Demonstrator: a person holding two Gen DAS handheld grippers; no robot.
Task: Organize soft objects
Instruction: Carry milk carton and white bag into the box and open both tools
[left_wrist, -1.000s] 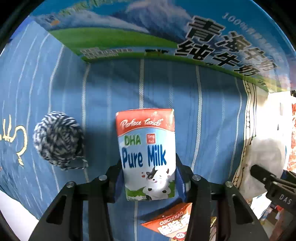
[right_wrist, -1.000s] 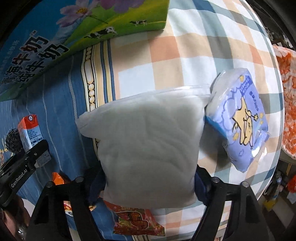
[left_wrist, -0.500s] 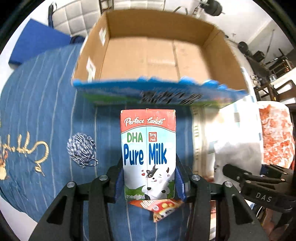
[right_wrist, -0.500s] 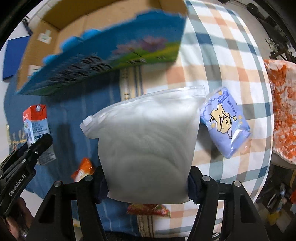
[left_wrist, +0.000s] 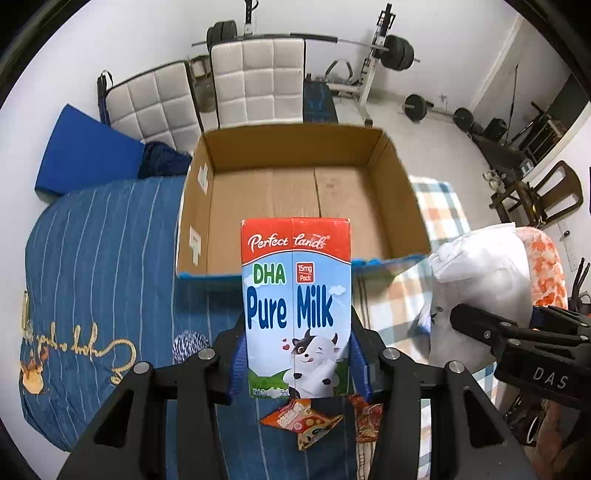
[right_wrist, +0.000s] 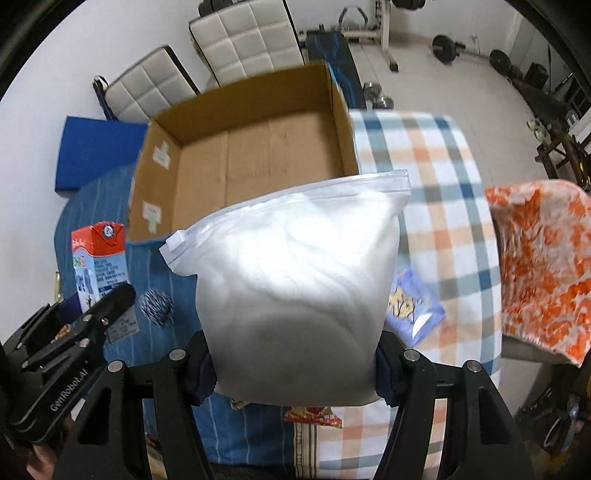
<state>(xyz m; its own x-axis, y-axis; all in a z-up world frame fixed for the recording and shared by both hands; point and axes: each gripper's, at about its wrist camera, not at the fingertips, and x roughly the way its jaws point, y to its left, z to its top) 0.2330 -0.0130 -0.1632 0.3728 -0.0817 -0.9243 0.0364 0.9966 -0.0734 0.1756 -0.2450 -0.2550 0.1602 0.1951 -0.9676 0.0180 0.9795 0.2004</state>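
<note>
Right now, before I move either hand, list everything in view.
milk carton: 1, red and blue, in left gripper
zip bag: 1, white filling, in right gripper
cardboard box: 1, brown, open, nothing inside, behind both
yarn ball: 1, blue-white, on striped blue cover
tissue pack: 1, lilac, on checked cloth
snack packets: at least 2, orange-red, below carton
orange-white cloth: 1, far right
left gripper: shut on carton
right gripper: clamping bag
</note>
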